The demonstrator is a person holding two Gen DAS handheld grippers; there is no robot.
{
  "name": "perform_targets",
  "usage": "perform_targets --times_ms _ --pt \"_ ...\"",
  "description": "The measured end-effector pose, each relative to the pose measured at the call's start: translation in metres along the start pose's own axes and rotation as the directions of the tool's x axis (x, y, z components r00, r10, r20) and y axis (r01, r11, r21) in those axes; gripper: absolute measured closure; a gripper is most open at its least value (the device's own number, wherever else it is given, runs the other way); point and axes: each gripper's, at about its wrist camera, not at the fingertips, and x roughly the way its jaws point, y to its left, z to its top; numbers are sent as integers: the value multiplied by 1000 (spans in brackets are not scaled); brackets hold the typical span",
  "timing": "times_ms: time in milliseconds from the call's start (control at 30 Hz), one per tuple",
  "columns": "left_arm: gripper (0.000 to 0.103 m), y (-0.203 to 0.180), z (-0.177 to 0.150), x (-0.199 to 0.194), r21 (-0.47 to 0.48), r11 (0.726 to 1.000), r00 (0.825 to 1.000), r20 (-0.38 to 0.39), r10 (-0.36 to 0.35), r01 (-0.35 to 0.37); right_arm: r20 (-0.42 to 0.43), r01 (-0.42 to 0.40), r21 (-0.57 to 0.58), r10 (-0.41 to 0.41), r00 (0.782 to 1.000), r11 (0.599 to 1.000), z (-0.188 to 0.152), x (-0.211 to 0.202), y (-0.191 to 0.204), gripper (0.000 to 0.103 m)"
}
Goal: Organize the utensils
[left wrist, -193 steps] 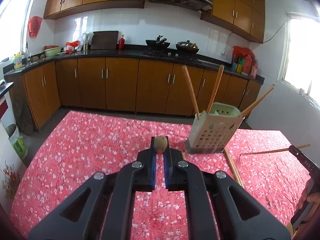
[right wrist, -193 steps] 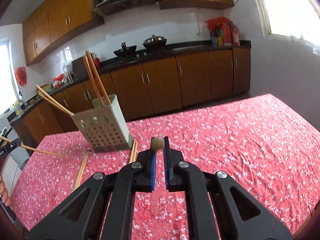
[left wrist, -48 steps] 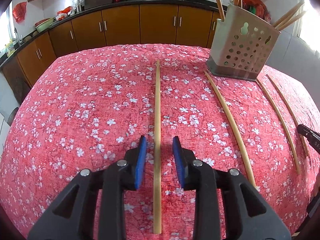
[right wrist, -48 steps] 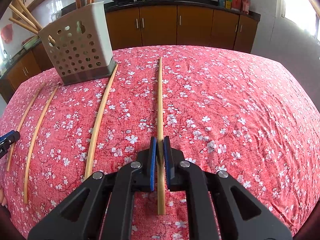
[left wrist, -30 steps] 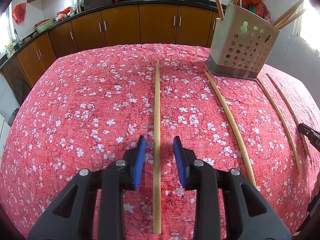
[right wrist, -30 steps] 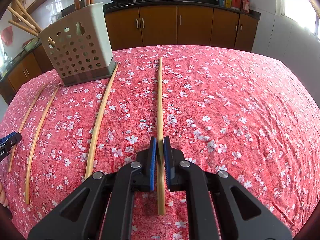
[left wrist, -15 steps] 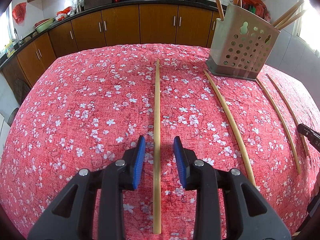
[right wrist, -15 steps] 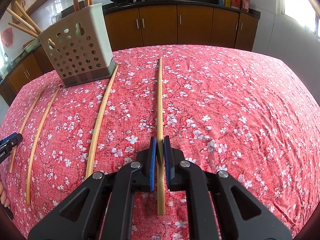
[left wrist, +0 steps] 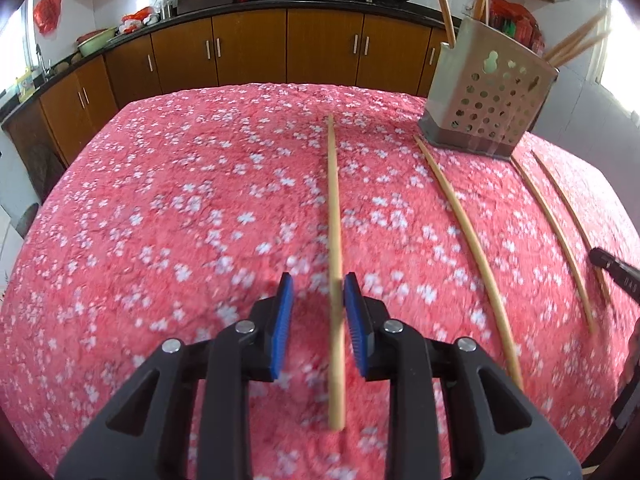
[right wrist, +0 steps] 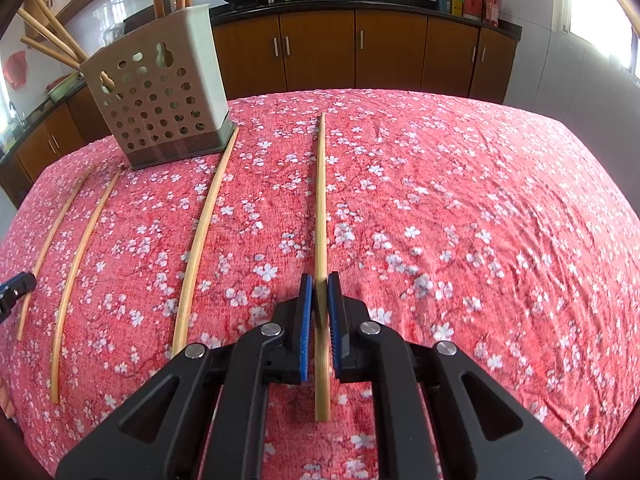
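Observation:
My left gripper (left wrist: 316, 292) is open, its blue pads on either side of a long bamboo chopstick (left wrist: 334, 216) that lies on the red flowered tablecloth; the stick sits close to the right pad. My right gripper (right wrist: 319, 292) is shut on another bamboo chopstick (right wrist: 320, 200), which points away along the cloth. A perforated beige utensil holder (left wrist: 490, 92) with several chopsticks standing in it is at the far right in the left wrist view and at the far left in the right wrist view (right wrist: 160, 96).
Three more chopsticks lie loose on the cloth: one by the holder's base (right wrist: 204, 232) and two further left (right wrist: 80, 256). The right gripper's tip (left wrist: 612, 266) shows at the left view's right edge. Kitchen cabinets (left wrist: 248, 52) stand beyond the table.
My left gripper has shifted left, so its chopstick now lies nearer the right pad; that view is motion-blurred. The right gripper stays shut on its chopstick and has barely moved.

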Motion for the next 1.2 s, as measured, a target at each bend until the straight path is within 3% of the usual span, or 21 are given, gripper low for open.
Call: perform_targets --times_ms 433,567,833,1000,1200 --pt "77 -12 -14 -9 60 998 1000 2 17 -17 -4 -18 -7 18 1000 1000 -5 -7 1 94" --pt "94 -20 -17 -9 96 995 1000 8 28 -29 -4 -27 -1 27 1000 1000 -6 -9 -5 94" --pt "95 -15 0 -4 76 997 1000 -14 -3 4 11 -67 36 66 998 997 -2 -17 -13 95" --pt "95 -11 19 -28 36 999 997 70 -41 39 101 -71 38 67 993 997 10 -44 -14 95" --pt "95 -4 43 -65 -8 997 977 199 -73 76 233 -87 35 76 969 996 29 -82 -13 95"
